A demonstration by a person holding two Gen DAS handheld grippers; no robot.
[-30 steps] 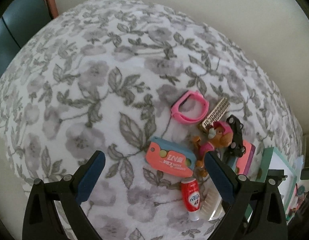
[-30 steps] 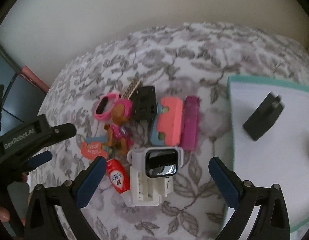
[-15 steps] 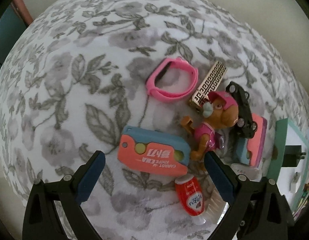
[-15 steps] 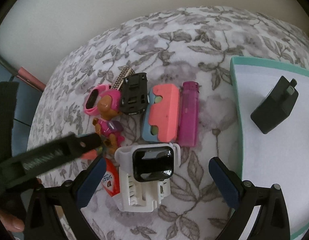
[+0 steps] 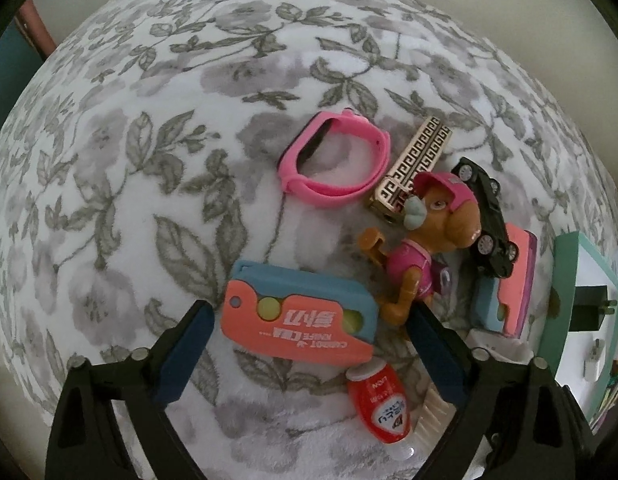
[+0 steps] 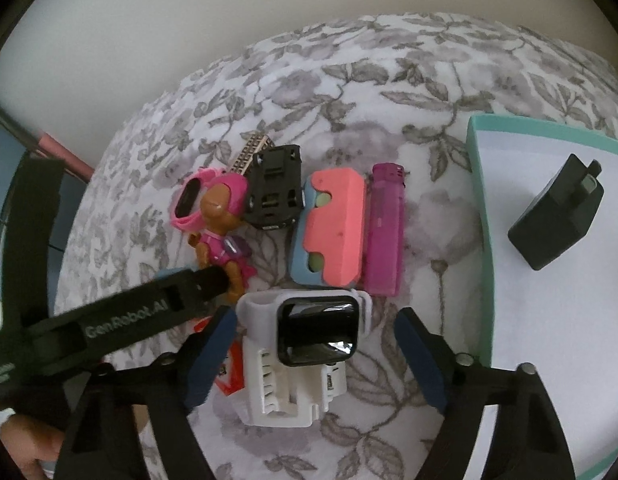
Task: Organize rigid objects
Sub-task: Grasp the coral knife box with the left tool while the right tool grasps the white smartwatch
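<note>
1. Grey-leaf floral cloth covers the desk, with a plain pale wall behind it.
2. Left hand-held gripper is spread wide and holds nothing; its blue fingers straddle the near end of a coral-and-blue carrot knife toy, which lies flat on the cloth (printed side up).
3. Just in front of that toy lies a small red tube, and just beside its far right end stands a brown puppy figure in pink.
4. Beyond the puppy: a pink wristband, a gold patterned bar and a black toy car, all close together.
5. Right hand-held gripper is also wide apart and empty, its fingers on either side of a white watch with a dark screen.
6. Past the watch, a second coral-and-blue toy touches a purple lighter.
7. To the right, a teal-edged tray holds a black charger.
</note>
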